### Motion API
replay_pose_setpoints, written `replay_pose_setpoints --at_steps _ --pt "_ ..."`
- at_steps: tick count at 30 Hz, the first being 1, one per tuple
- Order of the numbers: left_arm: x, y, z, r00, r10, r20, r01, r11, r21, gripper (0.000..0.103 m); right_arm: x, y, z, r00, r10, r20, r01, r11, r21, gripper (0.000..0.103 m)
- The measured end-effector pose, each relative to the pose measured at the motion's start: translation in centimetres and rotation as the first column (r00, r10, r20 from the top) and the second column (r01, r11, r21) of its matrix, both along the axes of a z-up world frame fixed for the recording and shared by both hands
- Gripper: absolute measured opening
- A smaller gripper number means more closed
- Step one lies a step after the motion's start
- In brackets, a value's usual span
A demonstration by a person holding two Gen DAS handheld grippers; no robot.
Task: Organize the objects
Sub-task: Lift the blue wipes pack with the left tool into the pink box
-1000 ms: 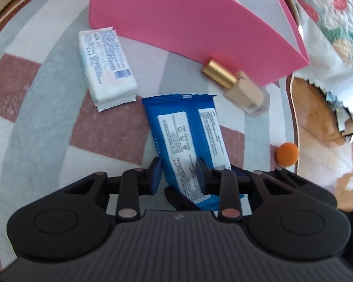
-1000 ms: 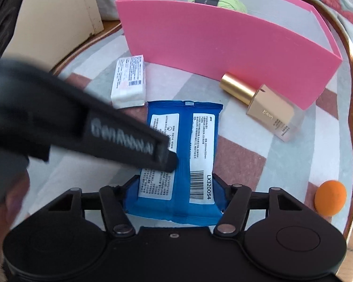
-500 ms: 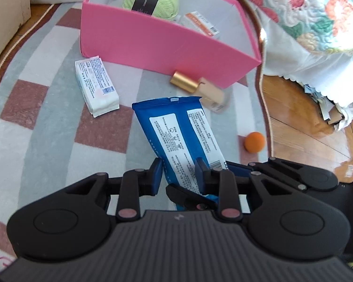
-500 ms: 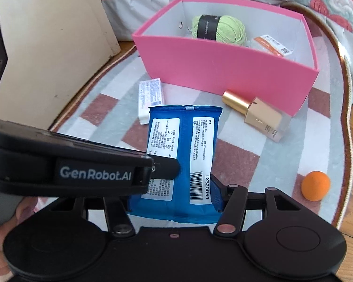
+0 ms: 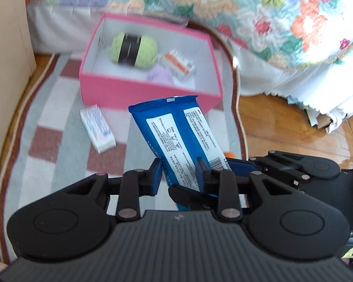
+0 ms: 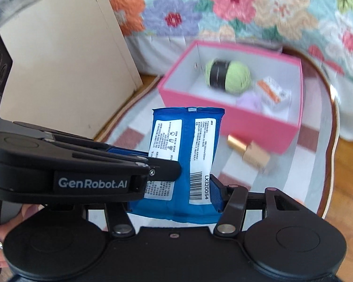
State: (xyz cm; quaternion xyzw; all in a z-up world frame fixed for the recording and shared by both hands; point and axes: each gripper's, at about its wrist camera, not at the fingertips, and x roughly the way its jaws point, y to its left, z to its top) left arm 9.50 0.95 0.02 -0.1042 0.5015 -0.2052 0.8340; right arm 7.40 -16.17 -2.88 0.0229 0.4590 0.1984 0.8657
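1. Striped rug (image 5: 66, 122) underfoot: your left gripper (image 5: 178, 175) and right gripper (image 6: 176, 188) both clamp the blue packet (image 6: 186, 145), lifted clear.
2. Beyond, tissue pack (image 5: 97, 128), gold-capped bottle (image 6: 249, 151) and orange ball (image 5: 228, 154) remain loose.
3. Farthest, pink box (image 5: 138, 94) already holds yarn (image 5: 134, 50).

Both wrist views angled down, close behind fingers, sharing pink box (image 5: 150, 94) (image 6: 228, 117) and rug (image 5: 58, 122) (image 6: 317, 127)

A striped rug (image 5: 47, 127) in grey, white and dusty red, with a brown border, lies on a glossy wood floor (image 5: 282, 127) lit by bright daylight. Far behind hangs a floral quilt (image 6: 223, 11), probably a bed's. A beige panel (image 6: 58, 70) stands left.
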Motion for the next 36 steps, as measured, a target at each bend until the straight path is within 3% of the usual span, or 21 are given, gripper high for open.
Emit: replay_pose_setpoints --at_steps 11,15,25,29,36 --pt "3.8 1.7 6.0 0.991 0.054 0.124 -0.052 0.998 -0.016 0.030 4.6 0.6 6.1 0.988 0.086 0.132 -0.086 0.996 -0.005 0.062" --pt "6.8 2.2 6.3 0.989 0.103 0.109 -0.100 0.995 -0.028 0.031 7.8 0.7 6.7 0.974 0.145 0.172 -0.141 0.989 -0.039 0.061" --pt "14.4 2.1 3.6 0.986 0.163 0.015 -0.163 0.986 -0.023 0.031 16.6 0.3 5.0 0.967 0.231 0.108 -0.223 0.972 -0.074 0.059" --pt "17.8 1.7 0.6 0.979 0.182 -0.088 -0.187 0.982 -0.042 0.031 20.0 -0.7 2.7 0.960 0.279 0.037 -0.276 0.959 -0.070 0.059" --pt "21.7 -0.8 -3.6 0.976 0.111 -0.188 -0.101 0.993 0.058 0.031 23.5 -2.1 -2.0 0.939 0.340 -0.041 -0.342 0.938 -0.060 0.059"
